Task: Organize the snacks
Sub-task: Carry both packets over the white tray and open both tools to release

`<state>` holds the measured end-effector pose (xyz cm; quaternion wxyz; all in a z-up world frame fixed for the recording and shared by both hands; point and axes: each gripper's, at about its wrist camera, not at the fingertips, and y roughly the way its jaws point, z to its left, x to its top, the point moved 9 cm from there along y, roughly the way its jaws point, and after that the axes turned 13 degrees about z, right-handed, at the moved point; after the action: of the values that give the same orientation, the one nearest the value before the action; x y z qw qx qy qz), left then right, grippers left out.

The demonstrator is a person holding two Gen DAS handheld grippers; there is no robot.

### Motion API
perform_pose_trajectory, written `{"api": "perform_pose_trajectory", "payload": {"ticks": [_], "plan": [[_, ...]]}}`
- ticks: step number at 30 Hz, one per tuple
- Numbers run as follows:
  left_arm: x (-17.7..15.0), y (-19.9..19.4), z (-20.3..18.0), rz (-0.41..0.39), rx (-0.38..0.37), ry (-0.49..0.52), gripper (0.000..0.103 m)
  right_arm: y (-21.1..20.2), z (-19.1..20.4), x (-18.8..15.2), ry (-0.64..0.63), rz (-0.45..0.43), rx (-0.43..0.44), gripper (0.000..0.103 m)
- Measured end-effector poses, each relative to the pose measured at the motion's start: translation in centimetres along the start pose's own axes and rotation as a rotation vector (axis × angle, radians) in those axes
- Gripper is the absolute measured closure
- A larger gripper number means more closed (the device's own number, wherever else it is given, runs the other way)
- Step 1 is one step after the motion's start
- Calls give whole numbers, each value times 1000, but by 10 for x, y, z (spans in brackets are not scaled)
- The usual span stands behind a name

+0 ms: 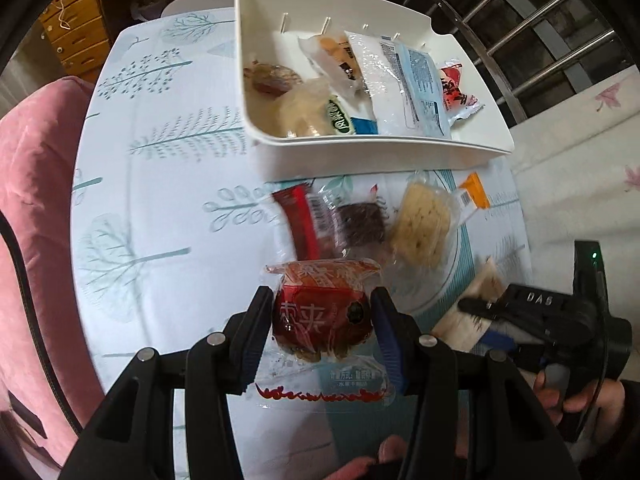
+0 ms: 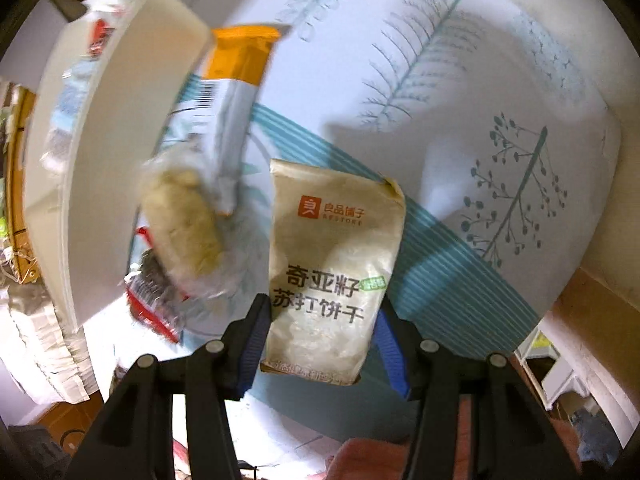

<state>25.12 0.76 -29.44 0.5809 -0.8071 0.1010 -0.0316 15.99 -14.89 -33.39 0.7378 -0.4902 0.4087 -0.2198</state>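
My left gripper [image 1: 321, 300] is shut on a red date snack packet [image 1: 320, 320], lifted above the tree-print tablecloth [image 1: 160, 200]. Ahead stands a white tray [image 1: 360, 152] holding several wrapped snacks. In front of the tray lie a red-wrapped bar [image 1: 304, 216], a dark brown cake [image 1: 360, 224] and a pale yellow cracker pack [image 1: 424, 224]. My right gripper [image 2: 323, 308] is shut on a beige soda-cracker packet [image 2: 332, 248], held upright off the table. In the left wrist view the right gripper [image 1: 520, 312] shows at lower right with a hand on it.
In the right wrist view the tray wall [image 2: 120, 120] is at the left, with an orange-ended wrapper [image 2: 240, 56] and the pale cracker pack [image 2: 180, 224] beside it. A pink chair [image 1: 36, 200] stands left of the table. Window bars [image 1: 520, 32] rise behind the tray.
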Motion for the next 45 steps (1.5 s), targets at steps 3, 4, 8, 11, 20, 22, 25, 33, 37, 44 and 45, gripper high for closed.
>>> {"api": "perform_pose_trajectory", "payload": {"ticks": [3, 4, 8, 11, 20, 22, 25, 33, 37, 44, 45], "plan": [[-7, -9, 12, 45, 20, 23, 55, -11, 9, -13, -42, -49, 5, 52], [-7, -12, 13, 61, 20, 41, 55, -16, 9, -19, -55, -67, 12, 52], [-3, -28, 9, 72, -15, 93, 55, -51, 9, -20, -104, -119, 14, 52], [5, -41, 3, 73, -22, 133, 55, -67, 13, -25, -142, -155, 6, 52], [46, -73, -12, 43, -90, 165, 54, -135, 67, -7, -293, -289, -9, 52], [59, -80, -13, 20, -101, 163, 54, -147, 81, -5, -341, -325, -13, 52], [79, -86, -14, -14, -120, 158, 54, -155, 104, 15, -409, -378, -17, 52], [131, -81, -15, -91, -152, 163, 54, -169, 150, 49, -502, -479, -27, 51], [144, -69, -16, -89, -151, 163, 54, -173, 166, 66, -535, -523, -47, 51], [151, -62, -16, -98, -135, 132, 38, -187, 176, 93, -535, -583, -12, 50], [151, -62, -16, -96, -139, 128, 34, -190, 174, 96, -523, -585, -5, 49]]}}
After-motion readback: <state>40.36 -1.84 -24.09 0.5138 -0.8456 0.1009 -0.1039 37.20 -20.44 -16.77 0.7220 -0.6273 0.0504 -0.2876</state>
